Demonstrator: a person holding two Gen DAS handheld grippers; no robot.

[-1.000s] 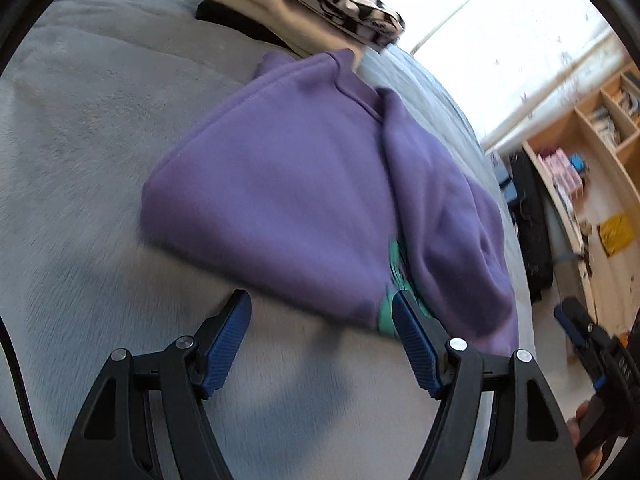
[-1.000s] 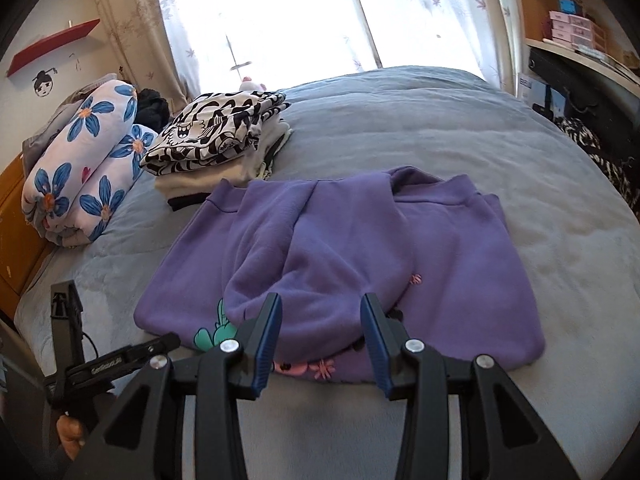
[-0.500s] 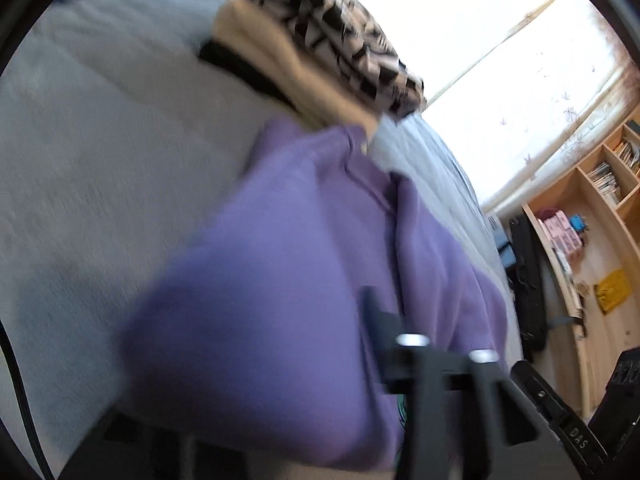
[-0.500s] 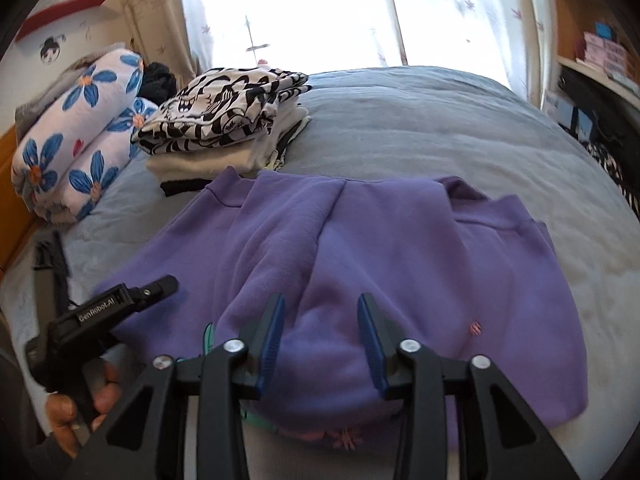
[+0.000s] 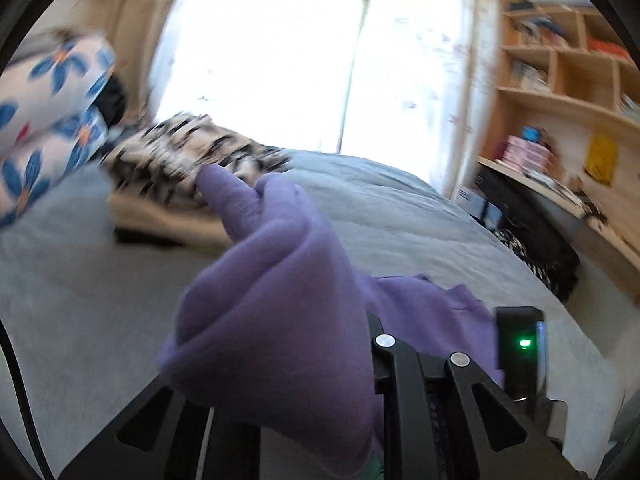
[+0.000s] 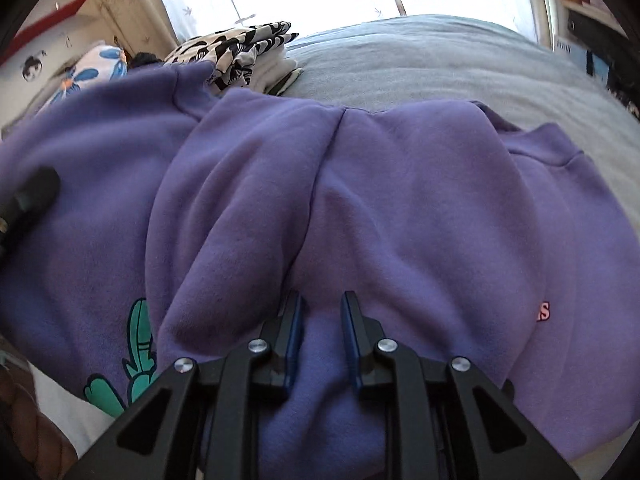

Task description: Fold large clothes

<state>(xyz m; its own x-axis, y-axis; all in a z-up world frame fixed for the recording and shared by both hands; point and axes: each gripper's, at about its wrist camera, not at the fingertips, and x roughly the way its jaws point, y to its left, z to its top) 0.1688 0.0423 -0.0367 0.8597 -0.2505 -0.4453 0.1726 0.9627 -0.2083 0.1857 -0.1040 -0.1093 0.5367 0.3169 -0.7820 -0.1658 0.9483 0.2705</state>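
Observation:
A purple sweatshirt [image 6: 360, 200] with a teal print [image 6: 136, 352] lies on the grey bed cover [image 6: 440, 64]. My left gripper [image 5: 320, 320] is closing on a bunched edge of the sweatshirt [image 5: 272, 312] and holds it lifted off the bed. The cloth drapes over its fingertips and hides them. My right gripper [image 6: 323, 320] sits low on the near part of the garment. Its jaws are closing, and a fold of purple cloth is pinched between the blue pads [image 6: 294, 320]. A dark part of the left gripper [image 6: 32, 196] shows at the left edge.
A stack of folded clothes [image 5: 192, 160] topped by a black-and-white patterned piece lies at the back of the bed. Floral pillows [image 5: 44, 120] are on the left. Behind is a bright window, and wooden shelves [image 5: 560, 80] stand on the right. Grey bed cover [image 5: 400, 220] stretches beyond the sweatshirt.
The left gripper closed on the sweatshirt's edge and raised it, swinging its view up toward the window. The right gripper sank onto the garment and its jaws narrowed around a fold.

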